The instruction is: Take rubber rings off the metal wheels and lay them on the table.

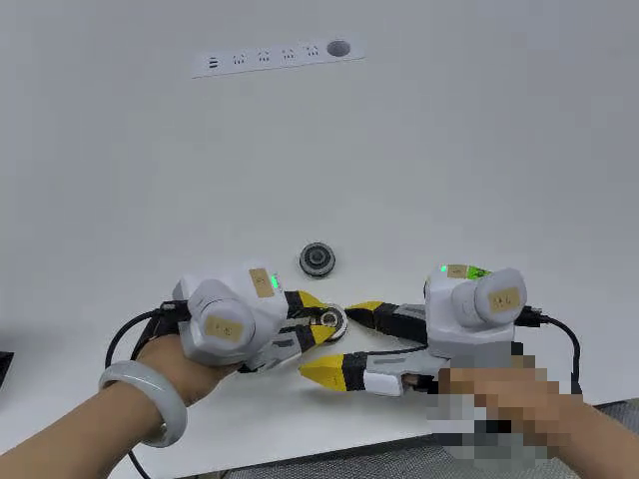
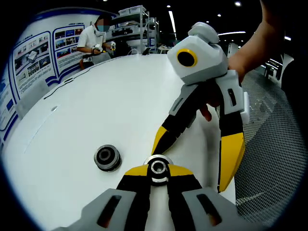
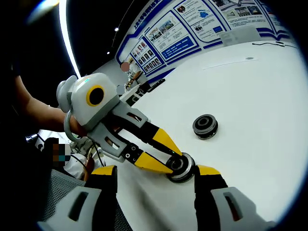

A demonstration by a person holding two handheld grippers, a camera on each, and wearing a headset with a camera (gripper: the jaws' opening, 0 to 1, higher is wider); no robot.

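My left gripper (image 1: 324, 324) is shut on a small metal wheel (image 1: 331, 321) just above the white table; its yellow fingertips pinch the wheel (image 2: 158, 168) from both sides. My right gripper (image 1: 337, 339) faces it from the right and stands open, one jaw on each side of the held wheel (image 3: 180, 167), and whether they touch it is unclear. In the left gripper view the right gripper (image 2: 190, 166) comes in from the right with its jaws spread. A second wheel (image 1: 318, 259) with a black rubber ring lies flat on the table a little farther away (image 2: 107, 158) (image 3: 205, 126).
A white power strip (image 1: 278, 56) lies at the table's far side. The table's front edge (image 1: 329, 444) runs just below both hands. Cables trail from each gripper. A person (image 2: 96, 38) stands far off by wall posters.
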